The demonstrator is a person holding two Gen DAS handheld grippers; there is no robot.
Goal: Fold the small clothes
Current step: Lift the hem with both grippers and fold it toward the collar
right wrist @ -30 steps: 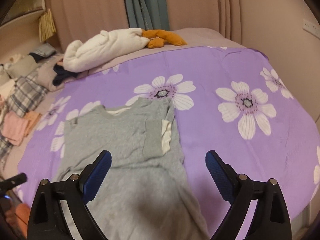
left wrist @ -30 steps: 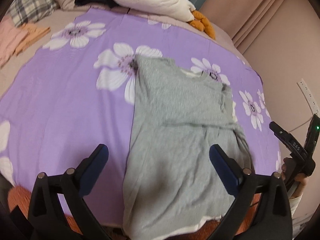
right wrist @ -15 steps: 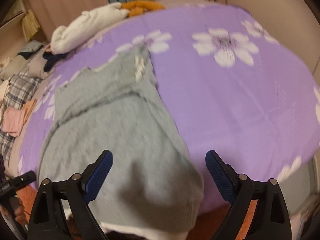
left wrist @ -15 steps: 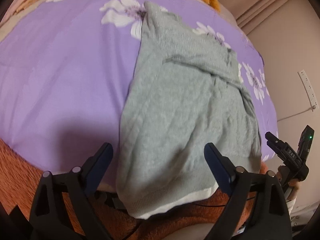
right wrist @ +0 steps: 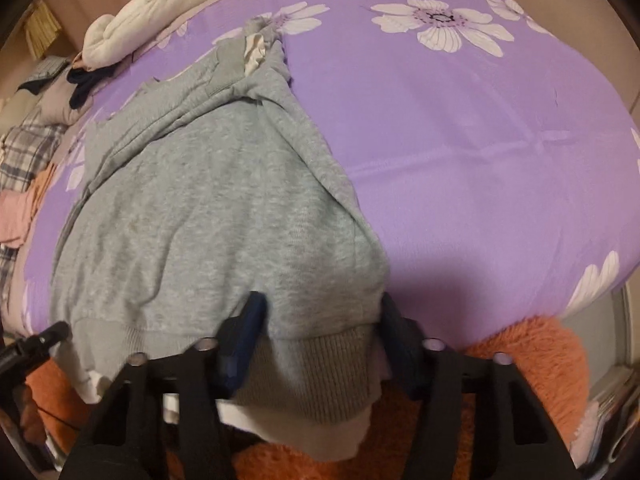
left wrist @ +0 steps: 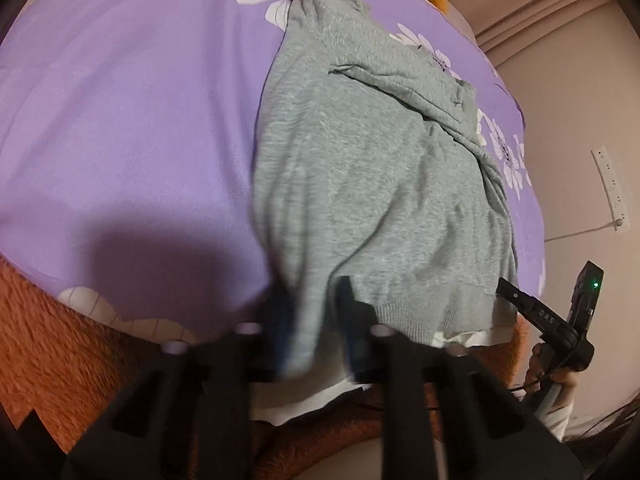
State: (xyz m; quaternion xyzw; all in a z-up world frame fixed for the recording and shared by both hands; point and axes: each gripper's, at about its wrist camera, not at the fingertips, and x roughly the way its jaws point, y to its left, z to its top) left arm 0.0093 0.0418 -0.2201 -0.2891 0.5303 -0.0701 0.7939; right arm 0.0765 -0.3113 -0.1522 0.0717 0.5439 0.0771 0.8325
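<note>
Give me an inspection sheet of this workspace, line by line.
Surface: purple floral sheet over an orange fluffy blanket.
Job's things: grey sweatshirt lying flat, sleeves folded in, hem at the near edge.
Clutter: white plush, plaid cloth, pink garment at the far side.
Grippers: left gripper closing, a bunched hem corner between its fingers; right gripper closing around the other hem corner.
Cables: thin cord along the wall.
Surroundings: power strip, curtains.

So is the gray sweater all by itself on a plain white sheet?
No, the gray sweater lies on a purple sheet printed with big white flowers.
</note>
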